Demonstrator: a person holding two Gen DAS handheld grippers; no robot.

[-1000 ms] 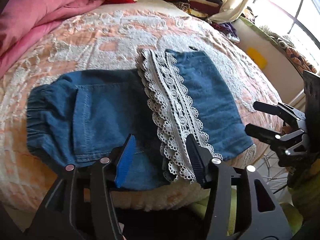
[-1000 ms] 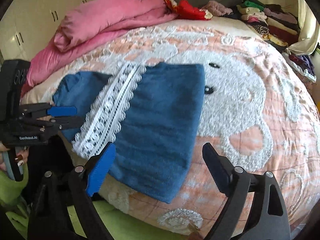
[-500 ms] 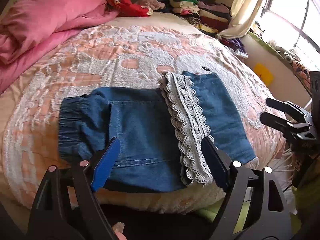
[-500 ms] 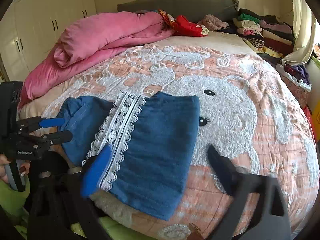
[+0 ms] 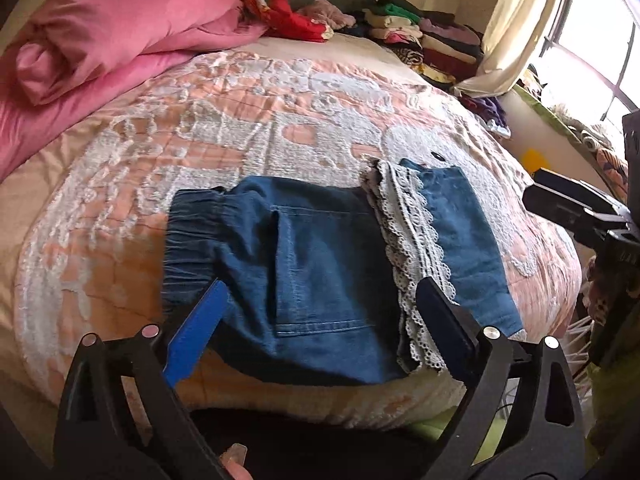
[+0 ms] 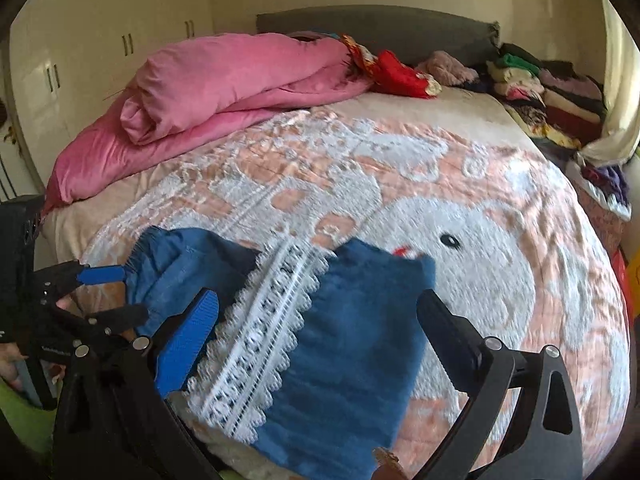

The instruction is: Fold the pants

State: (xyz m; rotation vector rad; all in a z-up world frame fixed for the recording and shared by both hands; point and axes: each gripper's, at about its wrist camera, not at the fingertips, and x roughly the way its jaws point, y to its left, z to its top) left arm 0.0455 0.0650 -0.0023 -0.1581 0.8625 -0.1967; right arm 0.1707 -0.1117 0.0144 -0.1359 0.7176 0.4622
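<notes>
Blue denim pants (image 5: 320, 264) with white lace trim (image 5: 412, 248) lie folded flat near the front edge of the bed; the elastic waistband is at the left. My left gripper (image 5: 320, 320) is open and empty, held just above the pants' near edge. My right gripper (image 6: 316, 332) is open and empty over the folded leg end (image 6: 352, 360) and lace (image 6: 264, 340). The right gripper shows at the right edge of the left wrist view (image 5: 580, 208); the left gripper shows at the left of the right wrist view (image 6: 100, 292).
The bed has a peach and white blanket (image 5: 240, 128). A rolled pink duvet (image 6: 224, 84) lies at the back left. Stacks of folded clothes (image 6: 540, 88) line the back right. A window (image 5: 592, 40) and curtain are to the right.
Both grippers have pulled back and up from the pants, so more of the bed shows. The left gripper's jaws have opened wider. The pants have not moved.
</notes>
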